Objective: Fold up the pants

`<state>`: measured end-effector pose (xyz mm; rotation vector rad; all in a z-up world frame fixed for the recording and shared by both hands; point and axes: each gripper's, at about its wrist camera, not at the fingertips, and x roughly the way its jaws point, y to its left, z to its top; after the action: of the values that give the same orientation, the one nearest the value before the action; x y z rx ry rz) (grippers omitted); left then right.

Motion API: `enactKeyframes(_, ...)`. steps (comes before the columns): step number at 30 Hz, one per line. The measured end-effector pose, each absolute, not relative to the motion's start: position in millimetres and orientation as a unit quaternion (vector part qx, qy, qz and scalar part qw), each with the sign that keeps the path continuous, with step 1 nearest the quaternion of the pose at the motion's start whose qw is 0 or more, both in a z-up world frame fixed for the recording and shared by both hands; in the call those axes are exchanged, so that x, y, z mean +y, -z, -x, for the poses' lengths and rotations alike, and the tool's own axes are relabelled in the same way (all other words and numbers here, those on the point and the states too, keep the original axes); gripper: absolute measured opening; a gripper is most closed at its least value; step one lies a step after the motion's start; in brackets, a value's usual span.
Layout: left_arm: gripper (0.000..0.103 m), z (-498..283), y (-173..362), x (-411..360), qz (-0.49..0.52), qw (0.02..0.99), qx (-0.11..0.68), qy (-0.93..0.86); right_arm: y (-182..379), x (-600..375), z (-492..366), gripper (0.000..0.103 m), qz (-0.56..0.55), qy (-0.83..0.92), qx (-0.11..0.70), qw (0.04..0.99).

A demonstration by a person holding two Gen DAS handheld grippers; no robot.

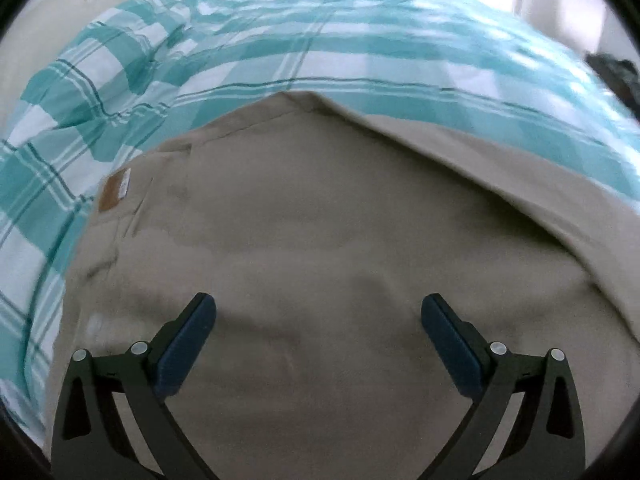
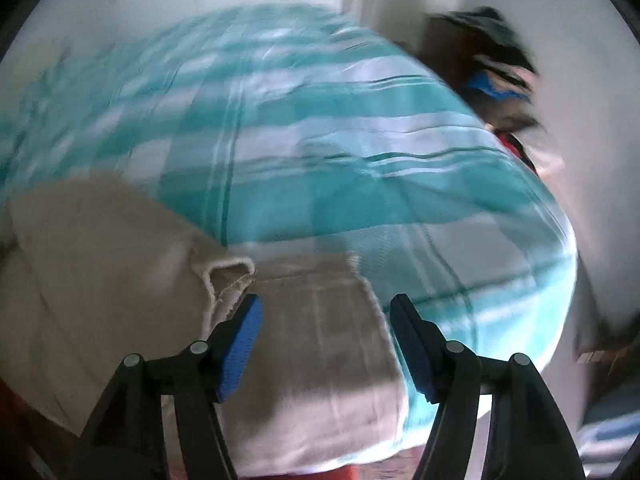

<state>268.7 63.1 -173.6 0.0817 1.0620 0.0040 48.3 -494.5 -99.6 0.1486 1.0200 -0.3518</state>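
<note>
Beige pants (image 1: 320, 220) lie on a bed covered with a teal and white checked cover (image 1: 240, 48). A brown waistband label (image 1: 114, 192) shows at the left. One layer is folded over diagonally at the right. My left gripper (image 1: 319, 312) is open and empty just above the pants' middle. In the right wrist view, the pant legs (image 2: 320, 340) lie toward the bed's near edge, with a raised hem end (image 2: 228, 276) by the left finger. My right gripper (image 2: 326, 312) is open and empty above the leg. This view is motion-blurred.
The checked cover (image 2: 320, 140) fills the bed beyond the pants. A dark pile with a blue patch (image 2: 492, 84) sits past the bed's far right corner. White walls (image 2: 580, 60) stand behind. The bed's near edge (image 2: 360, 456) drops off below the right gripper.
</note>
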Motion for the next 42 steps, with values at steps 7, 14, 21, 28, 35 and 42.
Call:
enactKeyframes(7, 0.102, -178, 167, 42, -0.032, 0.862, 0.501, 0.065, 71, -368, -36, 0.068, -0.112, 0.064, 0.423, 0.897)
enactKeyframes(14, 0.102, -161, 199, 43, -0.021, 0.853, 0.512, 0.094, 126, -203, -67, 0.068, -0.159, -0.157, 0.449, 0.865)
enactKeyframes(21, 0.103, -163, 199, 44, -0.029, 0.858, 0.503, 0.102, 150, -267, -68, 0.065, -0.222, -0.011, 0.439, 0.871)
enactKeyframes(28, 0.103, -158, 202, 42, -0.033, 0.861, 0.499, 0.093, 154, -322, -45, 0.077, -0.383, 0.031, 0.398, 0.833)
enactKeyframes(35, 0.103, -155, 201, 44, -0.035, 0.860, 0.500, 0.092, 169, -361, -67, 0.053, -0.449, 0.103, 0.362, 0.811)
enactKeyframes(42, 0.102, -190, 142, 76, 0.116, 0.846, 0.505, 0.128, 120, -365, -73, 0.004, -0.406, 0.085, 0.330, 0.848)
